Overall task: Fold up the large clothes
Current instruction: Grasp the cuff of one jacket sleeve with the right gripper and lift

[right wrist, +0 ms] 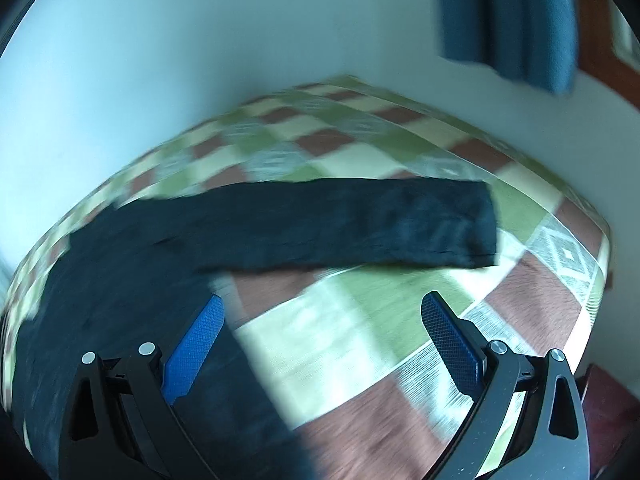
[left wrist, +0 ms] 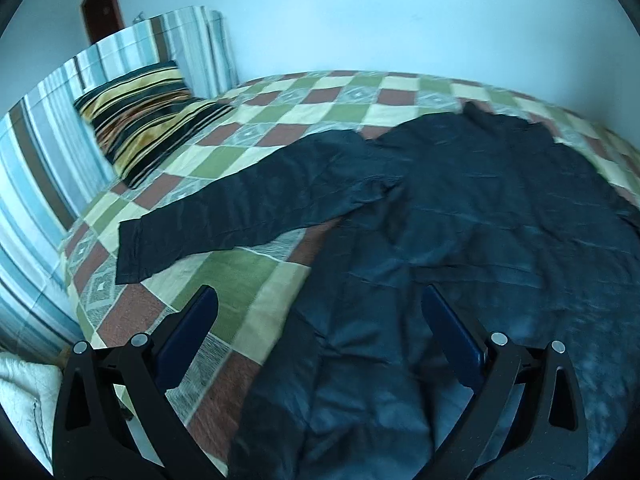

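A large dark long-sleeved garment [left wrist: 460, 240] lies spread flat on a checked bedspread [left wrist: 224, 276]. In the left wrist view one sleeve [left wrist: 224, 216] stretches out to the left. My left gripper [left wrist: 320, 300] is open and empty above the garment's left side edge. In the right wrist view the other sleeve [right wrist: 360, 224] stretches out to the right over the bedspread [right wrist: 360, 312], and the garment's body [right wrist: 120, 300] fills the lower left. My right gripper [right wrist: 322, 306] is open and empty above that side edge. The right wrist view is blurred.
A striped pillow [left wrist: 140, 116] leans against a striped headboard cover [left wrist: 44, 152] at the left. A white cloth [left wrist: 24, 396] lies beside the bed at lower left. A pale wall runs behind the bed. A blue curtain [right wrist: 508, 20] hangs at upper right. The bed's corner [right wrist: 596, 240] drops off at right.
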The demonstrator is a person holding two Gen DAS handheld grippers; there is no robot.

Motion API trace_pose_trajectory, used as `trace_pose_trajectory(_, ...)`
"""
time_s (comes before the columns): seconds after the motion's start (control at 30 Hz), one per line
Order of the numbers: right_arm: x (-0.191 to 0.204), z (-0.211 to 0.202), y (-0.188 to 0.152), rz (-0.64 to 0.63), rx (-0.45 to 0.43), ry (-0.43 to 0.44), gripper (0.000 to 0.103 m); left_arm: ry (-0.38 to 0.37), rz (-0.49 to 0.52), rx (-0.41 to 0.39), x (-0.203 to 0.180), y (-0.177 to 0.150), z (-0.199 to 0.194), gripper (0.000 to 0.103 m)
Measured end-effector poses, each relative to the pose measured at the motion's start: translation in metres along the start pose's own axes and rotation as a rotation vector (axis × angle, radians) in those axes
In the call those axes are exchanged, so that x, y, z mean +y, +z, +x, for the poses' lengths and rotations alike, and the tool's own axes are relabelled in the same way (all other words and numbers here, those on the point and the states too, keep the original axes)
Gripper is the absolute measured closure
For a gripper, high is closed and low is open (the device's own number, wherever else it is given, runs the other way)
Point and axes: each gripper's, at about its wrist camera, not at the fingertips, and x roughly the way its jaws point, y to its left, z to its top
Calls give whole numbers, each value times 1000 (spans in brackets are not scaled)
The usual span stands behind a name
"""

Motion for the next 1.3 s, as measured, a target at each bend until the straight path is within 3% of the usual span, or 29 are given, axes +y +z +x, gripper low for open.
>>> trace_pose_trajectory(0.17,-68,43,33,161,-6,-120,8,70,-39,48,14,5,38,2)
trace_pose_trajectory(0.23,-99,62,41,261,29,-117,25,97,-53,69,20,6,51,2)
trace_pose_trajectory(0.27,-109,68,43,292,45,-116,29,108,-67,84,24,6,59,2)
trace_pose_trajectory(0.37,-129,84,42,364,82,-88,31,124,-98,124,33,6,74,2)
trace_pose_trajectory(0.63,-154,91,24,500,110,-12,31,188,-94,173,38,0,101,2)
trace_pose_trajectory(0.93,-152,109,33,499,82,3,32,206,-94,194,38,-5,111,2)
trace_pose_trajectory(0.97,-149,111,34,488,79,-15,37,208,-96,196,38,-6,111,2)
trace_pose_trajectory(1.0,-145,112,34,472,79,-35,57,212,-98,198,38,-6,112,2)
trace_pose_trajectory(1.07,-141,117,35,465,90,-38,66,217,-100,201,38,-7,114,2)
trace_pose_trajectory(1.13,-142,113,37,477,86,-15,83,221,-98,202,37,-7,115,2)
trace_pose_trajectory(1.2,-140,106,40,497,66,14,91,227,-95,200,36,-8,115,2)
trace_pose_trajectory(1.3,-120,84,51,474,7,66,94,228,-98,199,35,-10,116,2)
